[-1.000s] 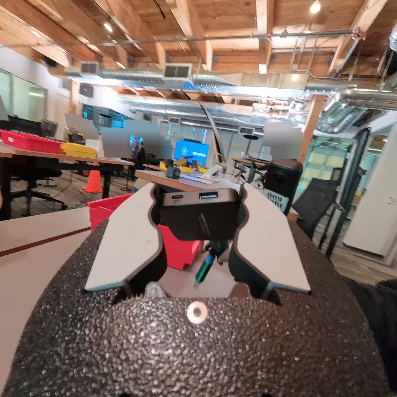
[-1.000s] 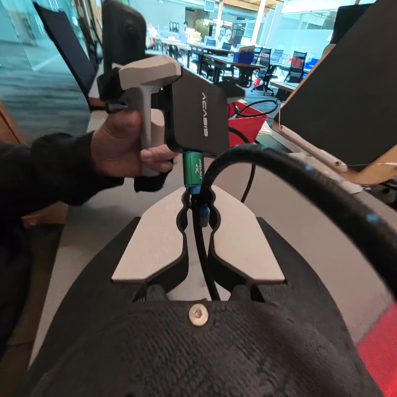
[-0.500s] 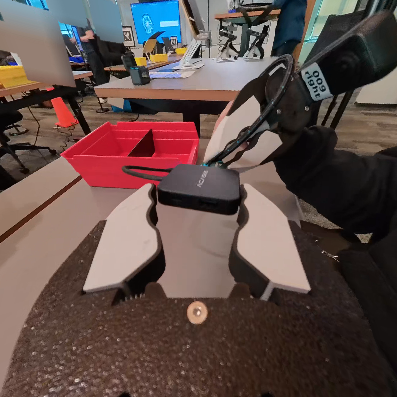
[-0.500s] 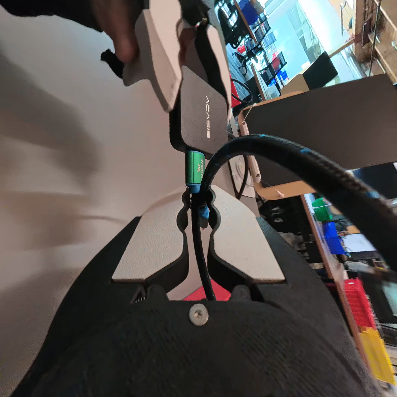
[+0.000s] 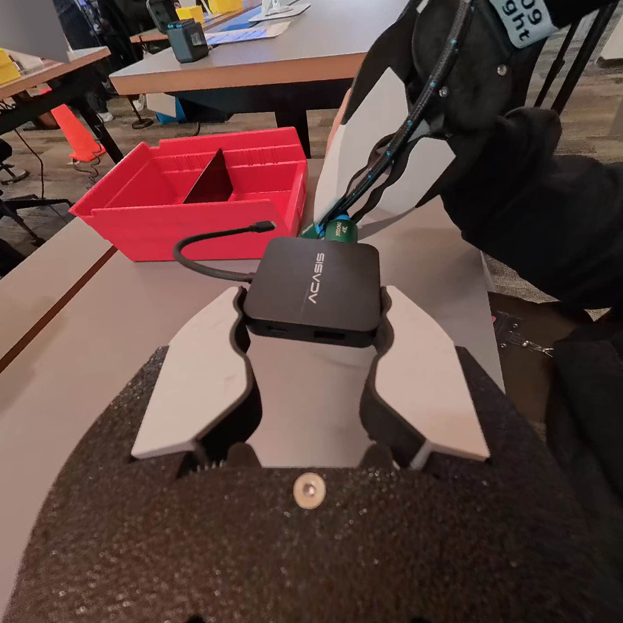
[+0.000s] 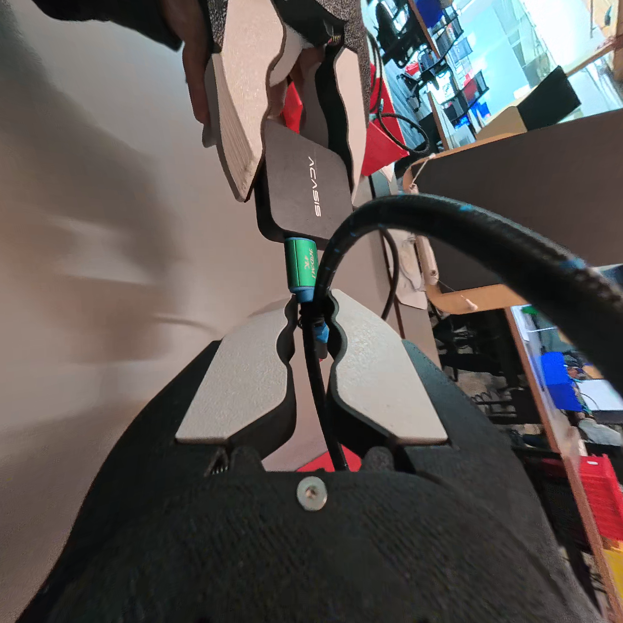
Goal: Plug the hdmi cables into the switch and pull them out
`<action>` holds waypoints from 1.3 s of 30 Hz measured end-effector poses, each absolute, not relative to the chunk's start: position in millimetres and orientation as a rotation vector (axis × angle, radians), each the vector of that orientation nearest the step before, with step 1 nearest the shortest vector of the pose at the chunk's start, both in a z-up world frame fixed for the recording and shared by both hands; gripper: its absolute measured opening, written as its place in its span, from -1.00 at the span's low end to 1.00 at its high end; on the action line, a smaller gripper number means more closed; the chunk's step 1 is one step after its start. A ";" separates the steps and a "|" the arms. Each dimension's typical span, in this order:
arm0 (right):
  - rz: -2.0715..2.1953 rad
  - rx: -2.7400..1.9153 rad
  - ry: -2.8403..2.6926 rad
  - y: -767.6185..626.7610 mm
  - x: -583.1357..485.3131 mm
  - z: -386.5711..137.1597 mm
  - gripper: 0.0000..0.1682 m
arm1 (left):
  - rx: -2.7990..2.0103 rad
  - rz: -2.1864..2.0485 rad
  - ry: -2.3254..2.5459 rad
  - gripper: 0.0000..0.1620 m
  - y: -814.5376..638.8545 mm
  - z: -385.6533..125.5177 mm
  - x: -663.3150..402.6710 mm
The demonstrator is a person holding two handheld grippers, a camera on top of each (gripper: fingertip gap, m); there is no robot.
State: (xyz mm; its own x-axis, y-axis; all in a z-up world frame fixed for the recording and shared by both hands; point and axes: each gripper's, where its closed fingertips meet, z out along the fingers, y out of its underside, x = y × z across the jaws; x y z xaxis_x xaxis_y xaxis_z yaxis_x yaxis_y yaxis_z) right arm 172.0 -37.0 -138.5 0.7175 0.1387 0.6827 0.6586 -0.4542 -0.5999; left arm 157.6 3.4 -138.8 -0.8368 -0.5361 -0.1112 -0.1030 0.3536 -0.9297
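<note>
My left gripper (image 5: 313, 296) is shut on the black switch (image 5: 313, 283), gripping its two sides and holding it flat, low over the grey table (image 5: 84, 337). The switch's short black lead (image 5: 209, 239) curls to the left with its plug free. A green HDMI plug (image 5: 340, 231) sits in the switch's far edge, and a second green piece shows just left of it. My right gripper (image 6: 312, 303) is shut on the black braided HDMI cable (image 6: 438, 219) just behind the green plug (image 6: 300, 266). The cable loops away to the right.
A red divided bin (image 5: 188, 215) stands on the table just behind and left of the switch. Another table (image 5: 269, 57) and an orange cone (image 5: 76, 131) are farther back. A dark panel on a wooden stand (image 6: 522, 188) is to the right.
Both grippers have swung down from head height toward the table, with the switch now lying flat above it. Both grips are unchanged and the green plug is still in the switch.
</note>
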 end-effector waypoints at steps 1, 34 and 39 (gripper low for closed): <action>-0.662 -1.990 -0.610 -37.9 171.4 -140.9 -0.81 | -0.550 -1.484 2.227 -0.09 2.8 -141.1 157.4; -0.034 -2.371 0.504 -157.4 376.4 -219.2 -0.52 | -0.623 -1.569 1.791 -0.10 75.4 -90.6 165.6; -0.034 -2.427 0.455 -171.3 358.2 -222.5 -0.21 | -0.615 -1.614 1.812 -0.10 81.2 -83.6 167.1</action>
State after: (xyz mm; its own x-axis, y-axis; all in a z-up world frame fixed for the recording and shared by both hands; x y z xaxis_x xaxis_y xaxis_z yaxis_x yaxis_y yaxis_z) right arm 358.2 -171.3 -222.5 0.9392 -0.3312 -0.0904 -0.3140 -0.7220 -0.6165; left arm 167.1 81.2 -83.6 -0.6941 -0.7050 -0.1458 0.0638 0.1415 -0.9879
